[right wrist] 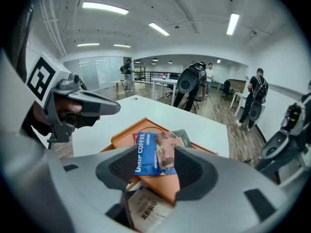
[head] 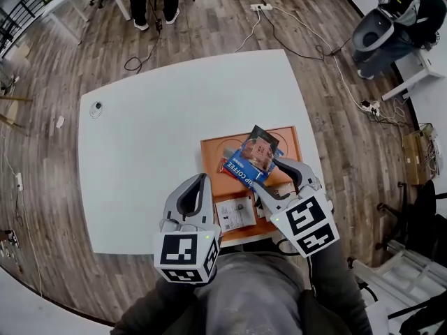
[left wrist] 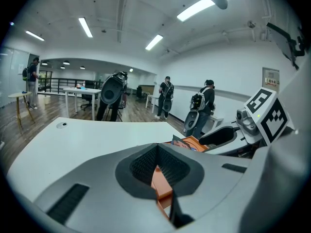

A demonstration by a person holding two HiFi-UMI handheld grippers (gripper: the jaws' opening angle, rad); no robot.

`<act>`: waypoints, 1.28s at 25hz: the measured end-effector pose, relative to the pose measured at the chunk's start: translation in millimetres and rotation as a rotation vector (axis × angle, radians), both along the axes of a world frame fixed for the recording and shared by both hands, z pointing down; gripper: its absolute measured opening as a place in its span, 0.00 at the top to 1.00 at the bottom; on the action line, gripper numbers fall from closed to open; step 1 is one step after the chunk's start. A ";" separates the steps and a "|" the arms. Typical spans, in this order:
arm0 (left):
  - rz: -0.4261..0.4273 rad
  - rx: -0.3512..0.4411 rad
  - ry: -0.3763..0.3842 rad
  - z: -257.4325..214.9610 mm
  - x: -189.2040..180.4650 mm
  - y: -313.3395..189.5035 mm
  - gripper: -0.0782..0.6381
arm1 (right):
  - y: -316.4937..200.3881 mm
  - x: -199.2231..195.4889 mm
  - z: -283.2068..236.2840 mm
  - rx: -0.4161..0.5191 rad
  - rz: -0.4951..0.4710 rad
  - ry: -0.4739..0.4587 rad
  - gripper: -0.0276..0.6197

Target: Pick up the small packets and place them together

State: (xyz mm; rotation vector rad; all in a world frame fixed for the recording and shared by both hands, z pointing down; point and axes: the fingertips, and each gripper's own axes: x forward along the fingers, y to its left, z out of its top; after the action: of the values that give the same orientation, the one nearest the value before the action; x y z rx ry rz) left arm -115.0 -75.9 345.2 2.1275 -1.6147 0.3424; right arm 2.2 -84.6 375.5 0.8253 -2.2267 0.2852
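Nearest the lens, the left gripper (head: 202,179) hangs over the near edge of the white table (head: 150,142). Its jaws are pressed together with nothing between them, the tips just at the left rim of the orange tray (head: 215,152). Beside it the right gripper (head: 266,174) has its jaws spread wide and is pinching a fanned bundle of small packets across their width. A blue drip-coffee packet (head: 237,168) lies in front, a brown packet (head: 260,152) overlaps it, and a dark packet (head: 260,135) pokes out behind. The bundle sits over the middle of the tray; whether it is clear of the tray floor I cannot tell. A white printed packet (head: 235,213) lies flat at the tray's near edge, between the two grippers.

The tray sits at the table's near right, its near side close along the table edge (its right side likewise close to that edge). To the left and beyond, white tabletop stretches out to a small round object (head: 96,107) near the far left corner. Cables (head: 293,40) trail over the wooden floor beyond the far edge.
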 end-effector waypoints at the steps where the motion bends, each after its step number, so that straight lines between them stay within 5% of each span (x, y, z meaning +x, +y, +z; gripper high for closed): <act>1: 0.006 0.001 0.001 0.1 2.5 2.1 0.90 | 6.9 0.0 2.1 -0.013 -0.017 0.003 0.61; 7: 0.042 0.002 0.009 0.7 13.5 14.7 0.90 | 60.2 -8.5 19.7 -0.135 -0.181 0.026 0.61; 16: 0.037 -0.051 -0.006 23.6 2.4 28.7 0.90 | 90.2 -12.9 85.9 -0.296 -0.207 0.107 0.61; 23: 0.007 -0.074 -0.015 38.7 -12.3 26.9 0.90 | 85.0 -27.3 114.7 -0.278 -0.237 0.152 0.52; 30: 0.000 -0.091 -0.015 51.4 -15.5 21.8 0.90 | 86.0 -29.8 117.5 -0.257 -0.263 0.186 0.52; 32: 0.003 -0.093 -0.016 52.0 -14.6 21.2 0.90 | 85.2 -29.2 118.4 -0.238 -0.265 0.211 0.59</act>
State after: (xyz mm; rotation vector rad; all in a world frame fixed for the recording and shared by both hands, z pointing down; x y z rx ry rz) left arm -129.6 -54.7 397.2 2.0630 -1.5736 0.4272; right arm -27.0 0.6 494.0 0.4075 -2.0266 0.3123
